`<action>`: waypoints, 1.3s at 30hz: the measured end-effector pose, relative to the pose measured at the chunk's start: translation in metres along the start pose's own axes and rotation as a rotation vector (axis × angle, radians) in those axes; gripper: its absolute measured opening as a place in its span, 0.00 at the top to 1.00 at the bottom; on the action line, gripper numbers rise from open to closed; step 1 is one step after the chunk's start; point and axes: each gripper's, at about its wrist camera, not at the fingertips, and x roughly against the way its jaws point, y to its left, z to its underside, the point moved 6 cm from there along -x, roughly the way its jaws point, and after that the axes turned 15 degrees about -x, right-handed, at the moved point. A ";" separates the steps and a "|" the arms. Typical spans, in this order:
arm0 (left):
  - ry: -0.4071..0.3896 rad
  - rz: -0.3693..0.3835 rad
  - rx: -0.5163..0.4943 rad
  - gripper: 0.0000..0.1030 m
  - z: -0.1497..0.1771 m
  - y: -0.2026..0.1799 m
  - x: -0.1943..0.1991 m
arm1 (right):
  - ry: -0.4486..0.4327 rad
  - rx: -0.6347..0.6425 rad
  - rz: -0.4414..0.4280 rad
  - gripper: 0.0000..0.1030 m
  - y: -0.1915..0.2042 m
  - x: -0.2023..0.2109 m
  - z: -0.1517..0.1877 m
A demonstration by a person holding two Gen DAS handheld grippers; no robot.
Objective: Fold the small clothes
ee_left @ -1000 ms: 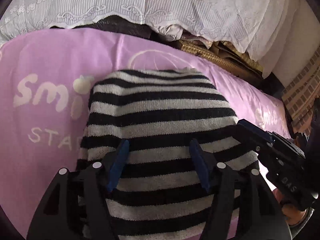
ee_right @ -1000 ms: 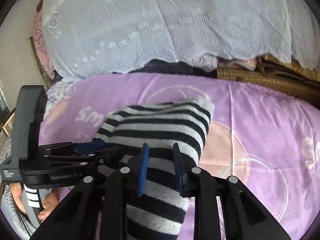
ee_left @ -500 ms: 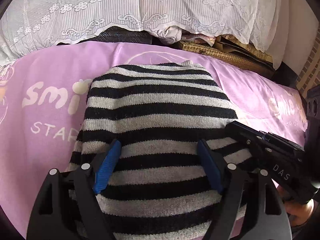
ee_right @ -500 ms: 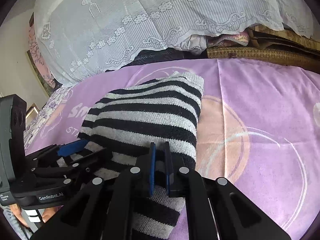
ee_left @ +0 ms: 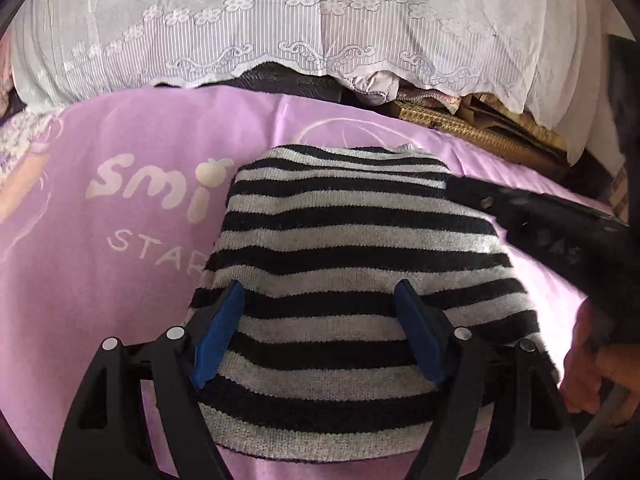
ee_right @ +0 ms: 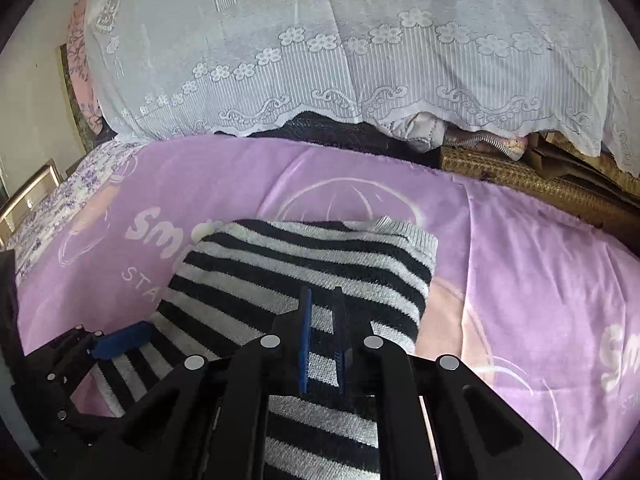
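Note:
A black-and-white striped knit garment lies folded on the purple bedsheet. My left gripper hovers over its near half, open wide, with both blue pads resting on top of the cloth. Seen from the right wrist, the left gripper is at the garment's left edge. My right gripper is over the right side of the garment. Its jaws are opening and stand a narrow gap apart, with striped cloth showing between them. In the left view the right gripper is a blurred black body along the garment's right edge.
A white lace cover drapes over a pile behind the sheet. A woven mat and bundled cloth lie at the back right. A patterned sheet and a frame edge are far left. A person's hand holds the right gripper.
The left jaws spread wider over the garment. The right jaws closed to a slit, then parted a little. The right gripper moved farther along the garment's right edge.

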 end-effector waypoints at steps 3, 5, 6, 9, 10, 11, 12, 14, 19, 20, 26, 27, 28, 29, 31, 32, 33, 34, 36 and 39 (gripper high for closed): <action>-0.001 -0.032 -0.043 0.25 0.002 -0.006 -0.006 | -0.012 -0.042 -0.029 0.86 -0.013 -0.015 0.013; -0.003 -0.049 -0.060 0.24 0.003 -0.009 -0.007 | -0.019 -0.068 -0.047 0.86 -0.017 -0.014 0.014; -0.004 -0.054 -0.063 0.23 0.003 -0.009 -0.007 | -0.022 -0.066 -0.049 0.86 -0.016 -0.014 0.015; -0.004 -0.055 -0.064 0.23 0.004 -0.009 -0.008 | -0.036 -0.059 -0.053 0.86 -0.016 -0.014 0.017; -0.005 -0.058 -0.067 0.23 0.004 -0.009 -0.008 | -0.039 -0.062 -0.054 0.86 -0.017 -0.013 0.018; -0.006 -0.061 -0.071 0.23 0.004 -0.009 -0.008 | -0.041 -0.062 -0.054 0.86 -0.017 -0.013 0.017; -0.007 -0.066 -0.074 0.23 0.004 -0.010 -0.008 | -0.043 -0.060 -0.049 0.86 -0.017 -0.012 0.018; -0.008 -0.069 -0.076 0.23 0.004 -0.010 -0.007 | -0.051 -0.055 -0.031 0.86 -0.014 -0.008 0.018; -0.011 -0.067 -0.061 0.23 0.005 -0.007 -0.006 | -0.084 -0.084 -0.049 0.83 -0.013 0.018 0.027; -0.012 -0.070 -0.062 0.23 0.006 -0.007 -0.006 | -0.088 -0.092 -0.049 0.82 -0.014 0.024 0.030; -0.031 -0.104 -0.063 0.23 0.008 -0.008 0.004 | -0.119 -0.115 -0.048 0.71 -0.021 0.061 0.050; -0.038 -0.113 -0.063 0.23 0.008 -0.008 0.007 | -0.122 -0.117 -0.048 0.71 -0.023 0.065 0.054; -0.045 -0.124 -0.064 0.23 0.008 -0.008 0.010 | -0.124 -0.120 -0.051 0.71 -0.024 0.068 0.058; -0.051 -0.137 -0.065 0.23 0.008 -0.008 0.013 | -0.126 -0.124 -0.056 0.71 -0.025 0.071 0.062; -0.064 -0.166 -0.067 0.23 0.009 -0.007 0.019 | -0.133 -0.129 -0.057 0.69 -0.029 0.074 0.069; -0.068 -0.175 -0.063 0.23 0.009 -0.006 0.021 | -0.131 -0.132 -0.056 0.66 -0.031 0.073 0.072; -0.070 -0.182 -0.055 0.23 0.010 -0.005 0.023 | -0.122 -0.139 -0.059 0.63 -0.034 0.071 0.075; -0.066 -0.186 -0.047 0.23 0.011 -0.002 0.023 | -0.113 -0.150 -0.064 0.62 -0.036 0.068 0.077; -0.040 -0.184 -0.027 0.19 0.015 0.003 0.017 | -0.092 -0.177 -0.077 0.56 -0.041 0.062 0.080; -0.009 -0.172 0.004 0.11 0.020 0.009 0.009 | -0.064 -0.223 -0.106 0.48 -0.050 0.056 0.082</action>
